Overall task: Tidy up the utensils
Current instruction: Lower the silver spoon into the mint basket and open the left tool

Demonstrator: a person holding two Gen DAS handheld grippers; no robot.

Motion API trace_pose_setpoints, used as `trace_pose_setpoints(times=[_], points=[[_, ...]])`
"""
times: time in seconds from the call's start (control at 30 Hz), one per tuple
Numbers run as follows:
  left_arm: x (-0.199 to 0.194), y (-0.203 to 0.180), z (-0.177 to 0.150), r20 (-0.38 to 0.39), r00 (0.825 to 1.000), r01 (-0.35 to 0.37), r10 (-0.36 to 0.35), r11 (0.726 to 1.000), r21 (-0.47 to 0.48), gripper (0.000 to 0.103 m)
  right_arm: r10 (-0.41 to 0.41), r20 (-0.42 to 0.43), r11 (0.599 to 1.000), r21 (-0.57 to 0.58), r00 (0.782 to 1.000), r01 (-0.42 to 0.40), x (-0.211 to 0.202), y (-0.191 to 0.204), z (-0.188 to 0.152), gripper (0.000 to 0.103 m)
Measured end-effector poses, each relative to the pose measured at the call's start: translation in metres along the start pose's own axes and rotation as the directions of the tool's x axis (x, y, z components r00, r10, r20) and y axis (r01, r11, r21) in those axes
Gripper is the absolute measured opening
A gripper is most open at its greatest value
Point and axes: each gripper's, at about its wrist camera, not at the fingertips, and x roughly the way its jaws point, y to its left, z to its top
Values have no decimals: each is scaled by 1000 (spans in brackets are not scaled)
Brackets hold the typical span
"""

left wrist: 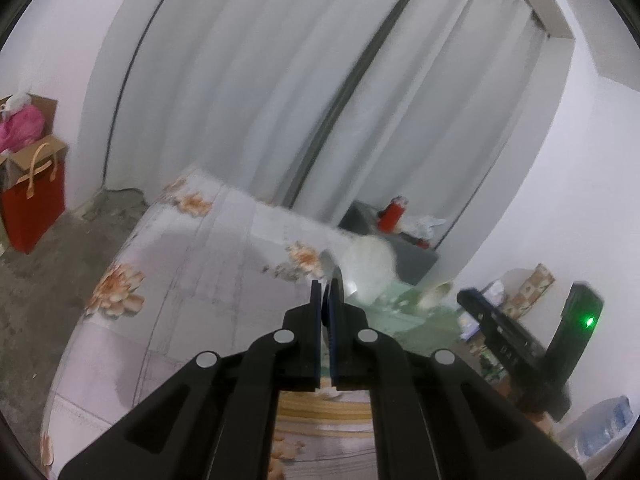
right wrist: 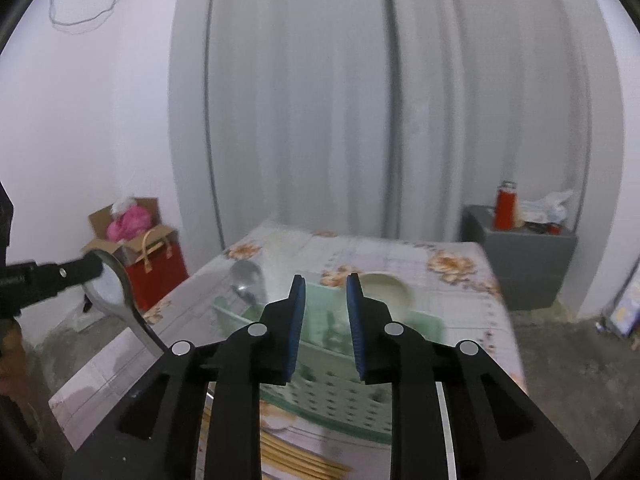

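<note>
My left gripper (left wrist: 327, 284) is shut on a large metal spoon (left wrist: 337, 276), seen edge-on between its pads. In the right wrist view the left gripper (right wrist: 94, 270) comes in from the left, pinching that spoon (right wrist: 110, 286) by its bowl, handle hanging down. My right gripper (right wrist: 322, 280) is open with nothing between its fingers, above a pale green perforated basket (right wrist: 340, 384). Another metal spoon (right wrist: 248, 280) stands in the basket's far left corner. A cream bowl (right wrist: 386, 288) sits behind the basket. Wooden chopsticks (right wrist: 296, 460) lie on the cloth nearest me.
The table wears a flowered cloth (right wrist: 460, 276). On the floor to the left stand a red bag (right wrist: 160, 272) and a cardboard box (right wrist: 120, 220). A grey cabinet (right wrist: 524, 264) with a red flask (right wrist: 505, 206) stands right of the table. Grey curtains hang behind.
</note>
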Motion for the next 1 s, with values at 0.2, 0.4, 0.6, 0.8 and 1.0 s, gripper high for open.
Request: trace_pose_setpoints(times=[0.2,0.4,0.6,0.8,1.0], points=[[3,-28,34,36,995,92,-93,996,14,2,-56,2,995,77,998,56,-17,-31,-8,21],[32,-62,58,60,990,121,-125,990,69,2,-87,-4,987,134,996,86,-28,-53,-19,21],[71,-100,46,59,995,64,-77,980,186,2,-101,-18,979,179,995,102,-28,-73,-29,21],[104,-132,11,69,998,-34,9,926,375,2,-99,-34,971,215,995,104,-33,-85,-37,22],[132,-143,-19,3,999,-34,37,892,451,3,-85,-50,967,237,995,95,-31,-92,-46,22]])
